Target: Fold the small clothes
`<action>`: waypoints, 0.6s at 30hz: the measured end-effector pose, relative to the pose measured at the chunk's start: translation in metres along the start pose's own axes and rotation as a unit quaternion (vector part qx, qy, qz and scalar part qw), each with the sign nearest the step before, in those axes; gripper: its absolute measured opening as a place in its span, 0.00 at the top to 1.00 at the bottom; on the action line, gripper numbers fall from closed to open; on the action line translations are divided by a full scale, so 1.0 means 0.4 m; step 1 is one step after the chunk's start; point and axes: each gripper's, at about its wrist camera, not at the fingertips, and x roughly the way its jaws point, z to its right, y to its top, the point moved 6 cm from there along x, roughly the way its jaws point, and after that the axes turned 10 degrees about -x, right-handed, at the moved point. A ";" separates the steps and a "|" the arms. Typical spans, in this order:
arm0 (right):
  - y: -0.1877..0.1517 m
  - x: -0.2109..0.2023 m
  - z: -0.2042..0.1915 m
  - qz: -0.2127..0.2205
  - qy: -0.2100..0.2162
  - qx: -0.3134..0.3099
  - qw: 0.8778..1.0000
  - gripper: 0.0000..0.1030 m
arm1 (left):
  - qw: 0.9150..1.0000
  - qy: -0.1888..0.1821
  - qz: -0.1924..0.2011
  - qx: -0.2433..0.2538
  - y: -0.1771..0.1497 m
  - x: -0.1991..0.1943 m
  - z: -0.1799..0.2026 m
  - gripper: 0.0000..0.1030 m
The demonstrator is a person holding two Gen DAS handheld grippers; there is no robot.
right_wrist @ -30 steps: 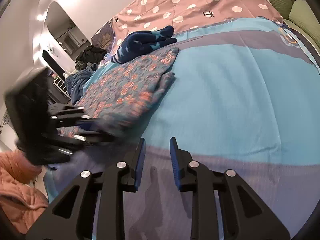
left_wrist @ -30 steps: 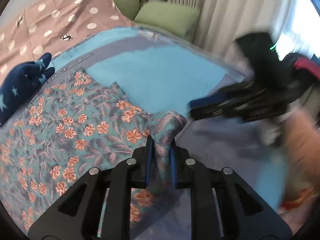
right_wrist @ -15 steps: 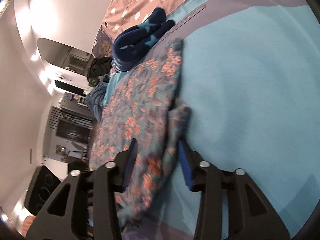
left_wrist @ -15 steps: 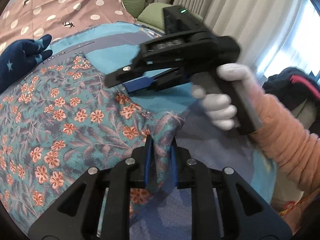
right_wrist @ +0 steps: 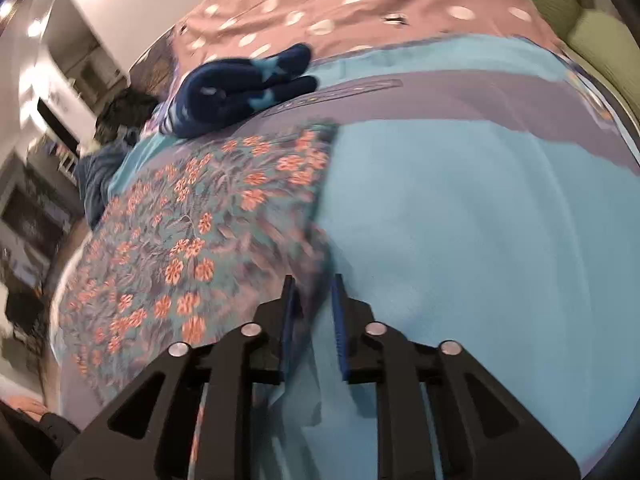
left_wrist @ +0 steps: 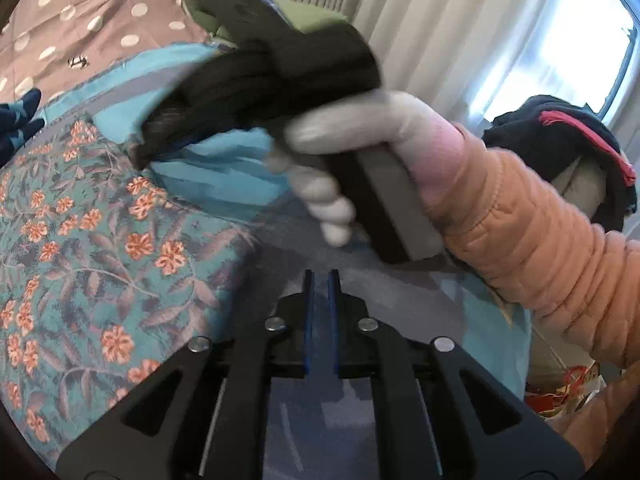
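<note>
Black left hand-held gripper (left_wrist: 320, 280) angled down at the bed (left_wrist: 400, 304), jaws closing, almost together, nothing between them; floral cloth (left_wrist: 100, 248) just left of it. Right hand-held gripper (right_wrist: 312, 284) also pitched down, closing, cloth edge (right_wrist: 208, 216) seemingly between the fingers, grip unclear. Only from the left wrist: gloved hand (left_wrist: 348, 152). Only from the right: navy socks (right_wrist: 240, 88) beyond.

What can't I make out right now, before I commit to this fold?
- Right wrist view: motion blur hides whether the right gripper, jaws closing, already pinches the floral garment.
- Left wrist view: that gripper's front is a blurred smear.
- Left wrist view: the navy star-print item is cut off by the frame edge.
</note>
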 end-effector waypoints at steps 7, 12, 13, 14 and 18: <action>-0.152 -0.157 0.002 0.029 0.006 0.039 0.999 0.76 | 0.994 0.090 0.053 -0.038 -0.058 -0.167 -0.080 0.50; -0.181 -0.198 -0.130 0.047 0.018 -0.016 0.999 0.66 | 0.978 0.139 0.081 -0.134 -0.167 -0.297 -0.179 0.47; -0.189 -0.193 -0.155 0.043 0.022 -0.025 0.999 0.66 | 0.973 0.150 0.089 -0.149 -0.188 -0.324 -0.197 0.47; -0.183 -0.174 -0.170 0.032 0.019 -0.026 0.999 0.66 | 0.967 0.166 0.098 -0.164 -0.214 -0.361 -0.222 0.47; -0.235 -0.118 -0.142 -0.024 -0.067 -0.021 0.997 0.64 | 0.940 0.230 0.130 -0.218 -0.322 -0.497 -0.322 0.45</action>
